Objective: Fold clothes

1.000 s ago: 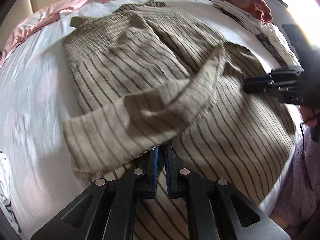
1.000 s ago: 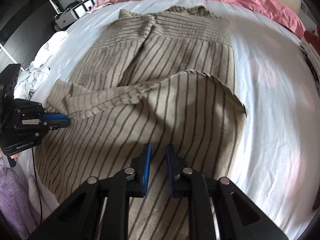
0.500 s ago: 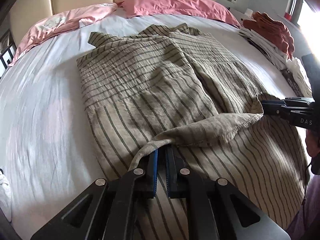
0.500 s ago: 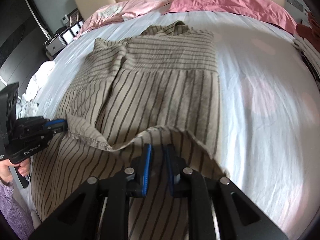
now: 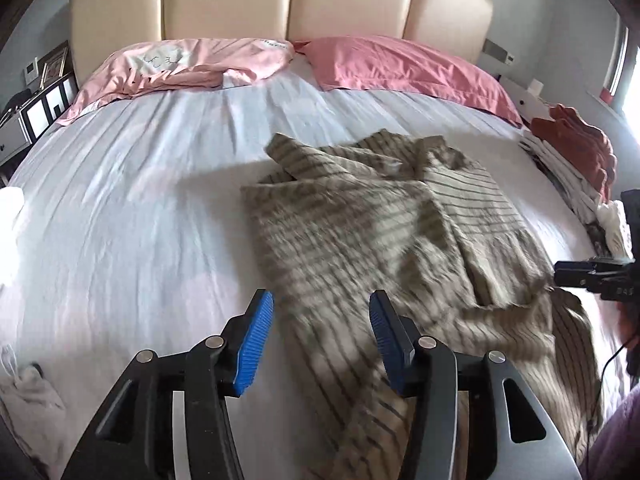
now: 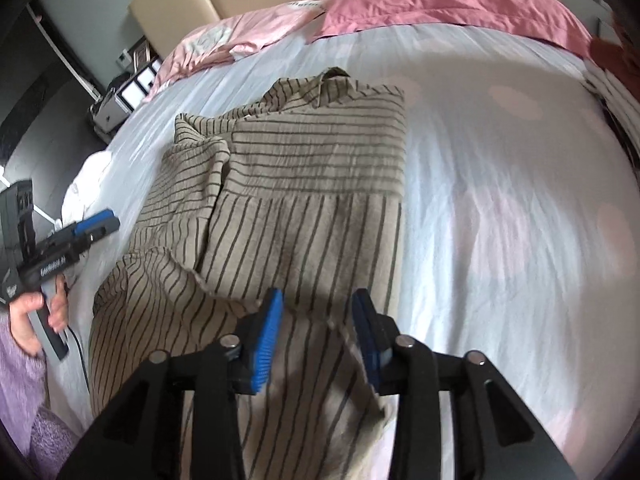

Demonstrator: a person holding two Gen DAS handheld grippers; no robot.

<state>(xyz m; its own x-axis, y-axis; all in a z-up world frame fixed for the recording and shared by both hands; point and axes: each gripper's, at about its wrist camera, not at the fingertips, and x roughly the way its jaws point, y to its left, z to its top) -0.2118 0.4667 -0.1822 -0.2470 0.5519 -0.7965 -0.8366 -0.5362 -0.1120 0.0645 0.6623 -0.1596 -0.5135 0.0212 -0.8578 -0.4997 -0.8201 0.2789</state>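
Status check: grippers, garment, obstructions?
Both hand-held grippers, left and right, just opened, empty. Striped dress released, partly folded on bed. Nothing obstructing.

A wide bed with a pale, creased white sheet (image 5: pixel 132 216) fills the room. Behind it stands a padded beige headboard of upright panels (image 5: pixel 280 0), set against a grey wall (image 5: pixel 552 32). Two pink pillows lie at its head: a light pink one (image 5: pixel 180 64) and a deeper rose one (image 5: pixel 404 68) just beside it. A low dark bedside unit with white-fronted compartments (image 6: pixel 136 80) stands at one side of the bed. Bright daylight enters through a window (image 5: pixel 624 76) on the other side.
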